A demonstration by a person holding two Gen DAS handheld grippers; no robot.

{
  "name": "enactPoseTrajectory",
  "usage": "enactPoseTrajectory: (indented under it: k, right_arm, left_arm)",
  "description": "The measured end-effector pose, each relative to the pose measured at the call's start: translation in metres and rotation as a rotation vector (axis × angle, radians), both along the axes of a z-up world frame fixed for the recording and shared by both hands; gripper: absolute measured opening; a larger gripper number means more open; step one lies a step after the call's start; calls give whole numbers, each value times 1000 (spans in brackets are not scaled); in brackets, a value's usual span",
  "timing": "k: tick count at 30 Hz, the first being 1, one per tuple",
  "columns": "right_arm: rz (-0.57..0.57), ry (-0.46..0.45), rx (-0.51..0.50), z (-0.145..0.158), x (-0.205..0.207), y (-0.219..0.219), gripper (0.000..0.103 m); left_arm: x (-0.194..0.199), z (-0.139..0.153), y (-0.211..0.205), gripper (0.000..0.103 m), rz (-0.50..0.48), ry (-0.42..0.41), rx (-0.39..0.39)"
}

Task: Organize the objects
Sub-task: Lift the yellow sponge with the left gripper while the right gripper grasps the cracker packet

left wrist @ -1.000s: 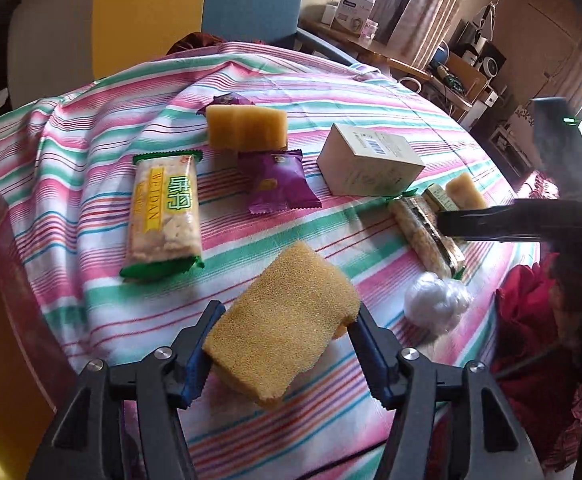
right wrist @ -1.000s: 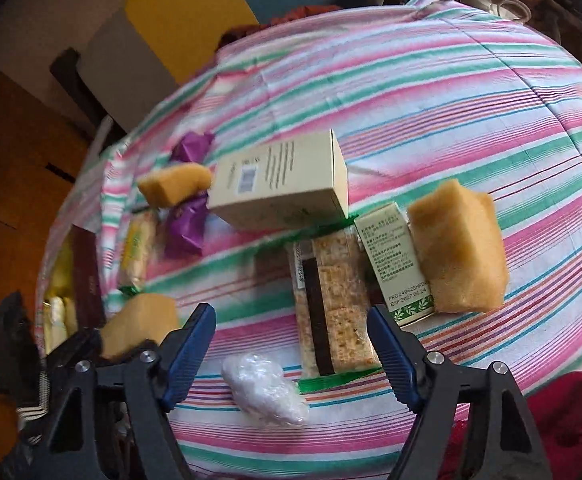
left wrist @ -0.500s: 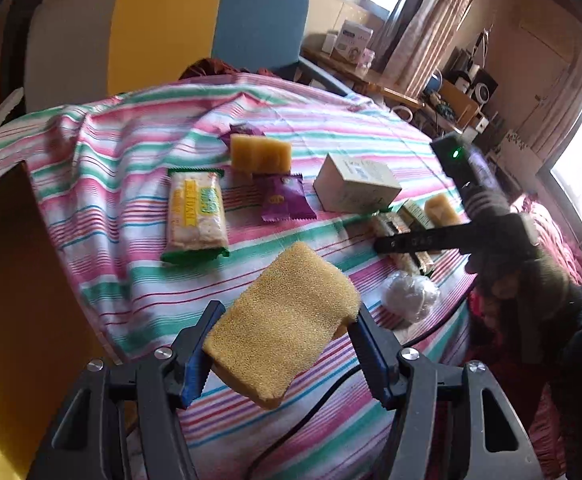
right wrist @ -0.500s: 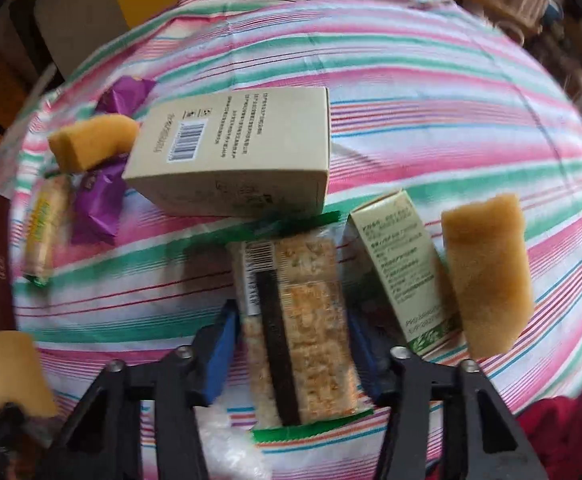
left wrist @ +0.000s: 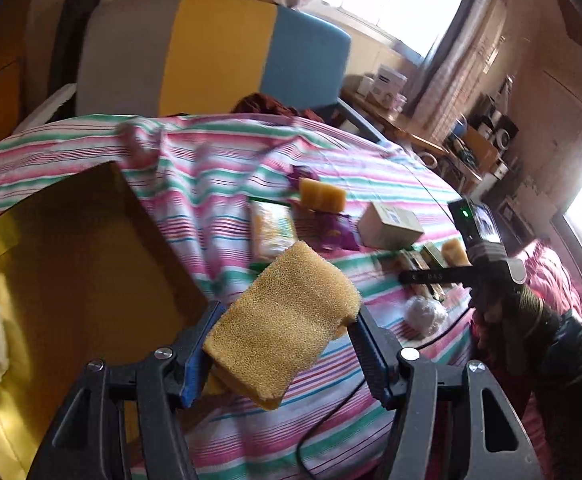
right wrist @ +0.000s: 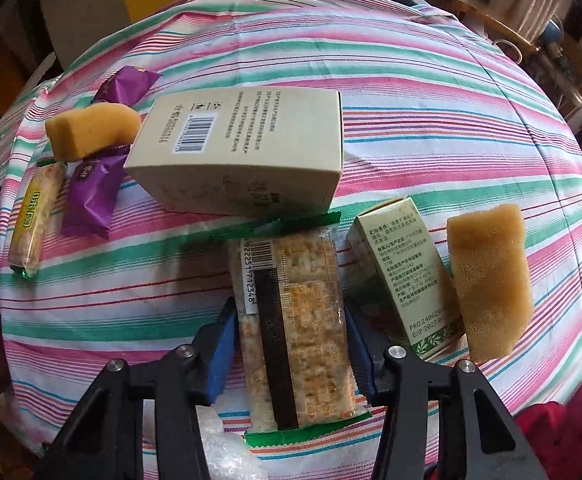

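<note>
Sponge (left wrist: 281,326) is seen nearest in the left wrist view, clamped crosswise between the blue pads of the left tongs (left wrist: 285,348), which are held about half open around it and lifted clear of the striped cloth (left wrist: 195,184). Beside it on the left, an open cardboard box (left wrist: 91,264) is seen with white packets lying at its far left. Past the sponge, a yellow snack pack (left wrist: 269,230), a purple wrapper (left wrist: 333,232), a second sponge (left wrist: 323,195) and a beige carton (left wrist: 389,226) are spread over the tabletop. To the right, a gloved hand (left wrist: 499,300) is seen gripping the right tongs' handle above a crumpled plastic ball (left wrist: 425,312).

In the right wrist view, a cracker pack (right wrist: 295,328) lies lengthwise between the right tongs (right wrist: 291,340); the jaws have just been closing and their pads are now pressed against both long edges of the pack, which is still resting on the cloth. These tongs are pointed steeply down. Just right of the pack, a small green box (right wrist: 403,280) leans against a third sponge (right wrist: 489,280), so the right pad is crowded by the box. Beyond the pack's far end the beige carton is set almost touching it, and a blue, yellow and grey chair (left wrist: 219,52) stands behind the tabletop.
</note>
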State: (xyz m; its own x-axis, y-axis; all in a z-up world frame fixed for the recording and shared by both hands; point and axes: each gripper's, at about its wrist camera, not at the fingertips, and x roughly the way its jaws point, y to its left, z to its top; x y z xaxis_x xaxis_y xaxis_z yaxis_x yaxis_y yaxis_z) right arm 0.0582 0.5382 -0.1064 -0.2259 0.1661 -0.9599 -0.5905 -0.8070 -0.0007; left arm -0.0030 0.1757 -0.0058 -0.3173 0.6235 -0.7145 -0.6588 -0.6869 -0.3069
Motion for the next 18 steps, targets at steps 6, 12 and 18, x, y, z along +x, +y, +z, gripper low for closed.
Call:
enactPoseTrajectory:
  k: [6,12,18]
  right_arm:
    - [6,-3,13,1,-1,0,51]
    - [9,-4,15,2,0,3,52]
    - [10,-6,20,2,-1,3,52]
  left_arm:
    - [-19,5,-54,64,137,4,2]
    - [-34,3,-114,64,298,17,-39]
    - [-38,-4,-160,64,411,11,-67]
